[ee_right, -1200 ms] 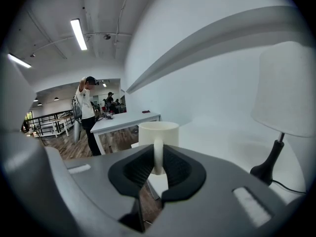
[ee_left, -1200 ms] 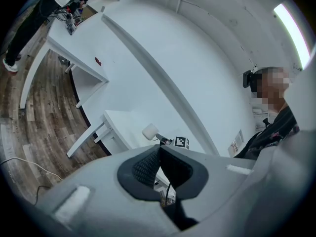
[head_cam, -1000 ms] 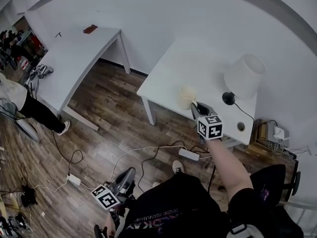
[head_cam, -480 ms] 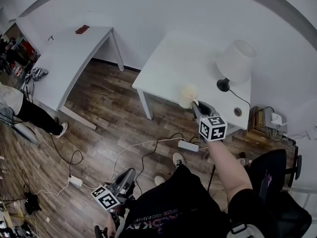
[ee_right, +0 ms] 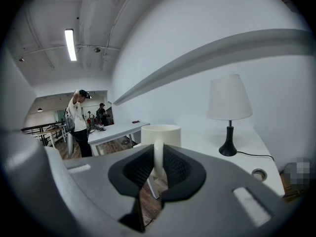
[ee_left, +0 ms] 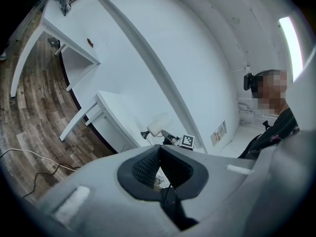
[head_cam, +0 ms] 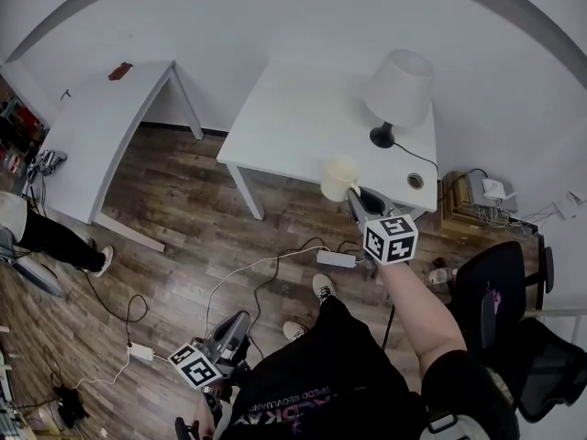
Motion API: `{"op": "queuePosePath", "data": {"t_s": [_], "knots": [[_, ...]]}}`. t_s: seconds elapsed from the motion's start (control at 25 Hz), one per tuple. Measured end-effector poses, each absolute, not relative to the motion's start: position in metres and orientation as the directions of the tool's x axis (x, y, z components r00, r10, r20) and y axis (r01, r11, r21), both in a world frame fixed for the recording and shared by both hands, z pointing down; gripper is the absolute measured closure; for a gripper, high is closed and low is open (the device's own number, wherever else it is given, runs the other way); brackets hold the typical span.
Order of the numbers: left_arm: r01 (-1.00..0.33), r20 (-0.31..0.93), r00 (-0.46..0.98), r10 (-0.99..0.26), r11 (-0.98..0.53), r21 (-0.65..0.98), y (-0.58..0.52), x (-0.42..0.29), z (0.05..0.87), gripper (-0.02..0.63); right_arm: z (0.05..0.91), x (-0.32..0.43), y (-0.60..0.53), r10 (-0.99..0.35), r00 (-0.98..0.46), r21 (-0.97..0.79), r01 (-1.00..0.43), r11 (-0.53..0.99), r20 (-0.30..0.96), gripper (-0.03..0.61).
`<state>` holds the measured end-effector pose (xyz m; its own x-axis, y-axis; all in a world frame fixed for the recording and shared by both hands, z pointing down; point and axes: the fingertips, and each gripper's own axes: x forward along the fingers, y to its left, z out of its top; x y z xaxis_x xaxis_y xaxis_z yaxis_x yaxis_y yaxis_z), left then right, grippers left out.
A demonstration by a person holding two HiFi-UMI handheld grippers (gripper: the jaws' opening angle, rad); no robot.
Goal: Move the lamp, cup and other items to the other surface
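Grey left gripper (head_cam: 238,322), nearest the lens at lower left: anything in it? asks the picture desk.

Photographer: Nothing. Its jaws are pressed together and empty, low over the wood floor (head_cam: 183,218), close beside the person's dark clothing.

Desk: What lies beyond it?

Photographer: A white power strip (head_cam: 335,259) on the boards, with cables trailing left, and a black office chair (head_cam: 500,291) to the right.

Desk: And the right gripper (head_cam: 356,198)?

Photographer: It is out at arm's length, its jaws clamped on the handle of a cream cup (head_cam: 339,178). The cup is upright at the near edge of the white table (head_cam: 293,108). Whether its base touches the tabletop cannot be told.

Desk: The lamp?

Photographer: The lamp (head_cam: 396,82) is farther back and to the right on the same table. It stands upright with a white shade and a black base, well apart from the cup. Its black cord (head_cam: 415,157) trails right, past a round cable hole (head_cam: 415,181) near the table's near right corner.

Desk: And the other surface?

Photographer: A second white table (head_cam: 101,126) stands far left, across open floor. A small reddish-brown object (head_cam: 119,70) lies at its far end.
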<state>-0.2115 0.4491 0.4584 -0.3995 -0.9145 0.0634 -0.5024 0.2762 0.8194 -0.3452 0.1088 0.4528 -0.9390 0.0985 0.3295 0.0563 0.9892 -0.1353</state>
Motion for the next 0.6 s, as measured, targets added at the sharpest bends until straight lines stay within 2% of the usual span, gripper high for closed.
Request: {"op": "queuePosePath", "data": {"t_s": [0.6], "knots": [[-0.568,0.055,-0.175,-0.983,0.146,0.810,0.369,-0.197,0.448,0.621,0.430,-0.266,0.037,-0.049,-0.955,-0.137,-0.092,0.986,0.291,0.526]]}}
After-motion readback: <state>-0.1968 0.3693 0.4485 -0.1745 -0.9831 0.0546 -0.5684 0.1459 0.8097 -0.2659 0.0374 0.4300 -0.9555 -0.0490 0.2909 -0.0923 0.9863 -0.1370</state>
